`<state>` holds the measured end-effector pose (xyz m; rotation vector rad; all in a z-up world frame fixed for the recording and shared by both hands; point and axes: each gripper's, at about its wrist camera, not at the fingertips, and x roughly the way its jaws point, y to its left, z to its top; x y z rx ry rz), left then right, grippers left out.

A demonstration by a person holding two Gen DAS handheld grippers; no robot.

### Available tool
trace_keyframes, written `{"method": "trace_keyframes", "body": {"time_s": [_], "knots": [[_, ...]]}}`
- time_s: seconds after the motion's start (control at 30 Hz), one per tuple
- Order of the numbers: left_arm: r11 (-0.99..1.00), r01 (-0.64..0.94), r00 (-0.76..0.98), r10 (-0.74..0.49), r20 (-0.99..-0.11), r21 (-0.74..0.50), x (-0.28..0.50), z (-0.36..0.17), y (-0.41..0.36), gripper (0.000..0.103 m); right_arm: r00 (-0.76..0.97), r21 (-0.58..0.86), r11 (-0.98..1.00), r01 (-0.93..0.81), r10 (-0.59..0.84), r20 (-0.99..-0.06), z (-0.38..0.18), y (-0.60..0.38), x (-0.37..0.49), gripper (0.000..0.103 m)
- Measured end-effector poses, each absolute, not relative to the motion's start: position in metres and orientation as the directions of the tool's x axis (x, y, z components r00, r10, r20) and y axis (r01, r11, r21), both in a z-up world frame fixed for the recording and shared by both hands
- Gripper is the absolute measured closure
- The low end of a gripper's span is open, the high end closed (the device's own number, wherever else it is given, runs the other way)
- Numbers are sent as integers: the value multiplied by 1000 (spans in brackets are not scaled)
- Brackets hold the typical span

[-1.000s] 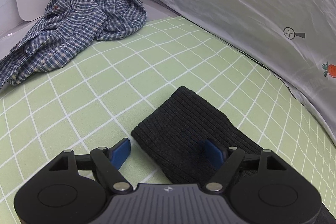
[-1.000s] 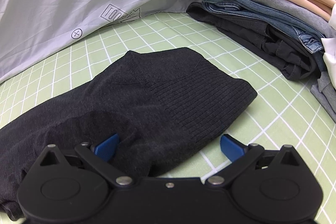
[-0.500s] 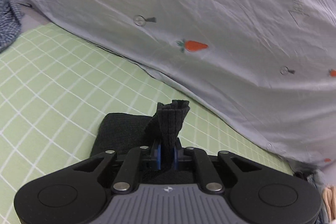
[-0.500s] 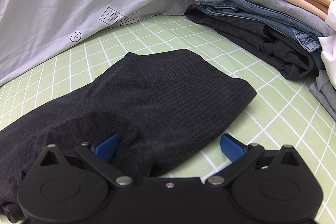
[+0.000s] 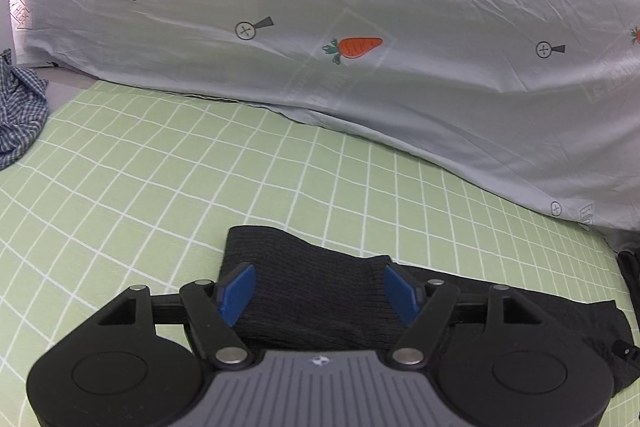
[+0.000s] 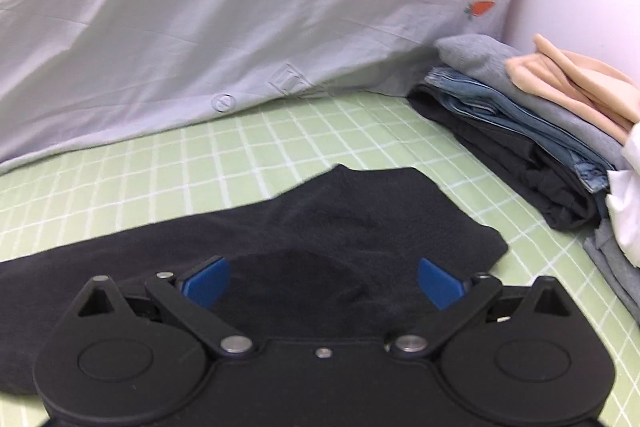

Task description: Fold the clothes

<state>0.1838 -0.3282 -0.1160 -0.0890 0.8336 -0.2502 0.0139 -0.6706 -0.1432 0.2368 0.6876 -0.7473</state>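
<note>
A black ribbed knit garment [image 5: 320,291] lies folded on the green checked sheet [image 5: 160,187]. My left gripper [image 5: 322,291] is open just above its folded end, blue pads spread to either side with cloth showing between them. In the right wrist view the same black garment [image 6: 340,219] stretches flat across the sheet, and my right gripper [image 6: 322,277] is open over its near part, holding nothing.
A pale grey duvet with carrot prints [image 5: 360,27] rises along the far side. A stack of folded clothes [image 6: 540,119] stands at the right by the wall. A crumpled blue plaid shirt [image 5: 20,115] lies at the far left.
Half a second ago my left gripper was shut on a raised fold of the black garment; now it is open and the cloth lies flat. The right gripper stayed open and its view tilted up.
</note>
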Motion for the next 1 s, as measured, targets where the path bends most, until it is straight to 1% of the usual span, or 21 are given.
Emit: {"method": "trace_keyframes", "body": {"time_s": [0.07, 0.2, 0.27, 0.33, 0.37, 0.4, 0.43, 0.5, 0.57, 0.67, 0.77, 0.83, 0.87, 1.0], "knots": [[984, 141, 649, -172, -741, -105, 186, -121, -321, 29, 588, -6, 783, 622, -472, -657, -141, -647, 35, 3], [992, 112, 627, -115, -770, -57, 187, -134, -311, 29, 655, 30, 892, 452, -309, -690, -147, -597, 80, 15], [995, 98, 615, -87, -784, -33, 187, -141, -306, 29, 677, 63, 922, 382, -233, -698, -152, -574, 97, 15], [996, 84, 602, -58, -796, -9, 188, -148, -300, 29, 690, 97, 943, 318, -160, -706, -155, -552, 114, 18], [997, 78, 595, -47, -802, -1, 188, -151, -298, 29, 690, 113, 949, 295, -130, -712, -157, -541, 120, 22], [997, 75, 587, -47, -808, -3, 187, -154, -296, 29, 689, 132, 952, 274, -99, -718, -159, -532, 127, 29], [997, 75, 581, -51, -812, -9, 187, -156, -294, 29, 688, 152, 955, 255, -68, -722, -161, -523, 132, 32], [997, 79, 573, -65, -817, -24, 187, -160, -290, 28, 682, 185, 956, 228, -21, -731, -165, -508, 138, 47], [995, 94, 567, -79, -820, -30, 189, -162, -287, 27, 674, 209, 955, 212, 12, -739, -168, -493, 141, 50], [992, 124, 568, -94, -817, -27, 190, -166, -284, 22, 672, 260, 942, 212, 53, -739, -174, -481, 141, 50], [990, 131, 569, -121, -814, -56, 191, -170, -280, 20, 673, 307, 922, 235, 73, -736, -179, -476, 143, 48], [988, 117, 560, -147, -815, -98, 193, -173, -273, 19, 669, 338, 903, 265, 80, -739, -181, -476, 146, 43], [987, 120, 559, -157, -814, -108, 194, -173, -271, 18, 668, 351, 894, 279, 81, -739, -182, -475, 147, 39], [984, 149, 557, -167, -814, -100, 196, -174, -271, 15, 669, 346, 888, 303, 61, -741, -180, -472, 147, 27]]}}
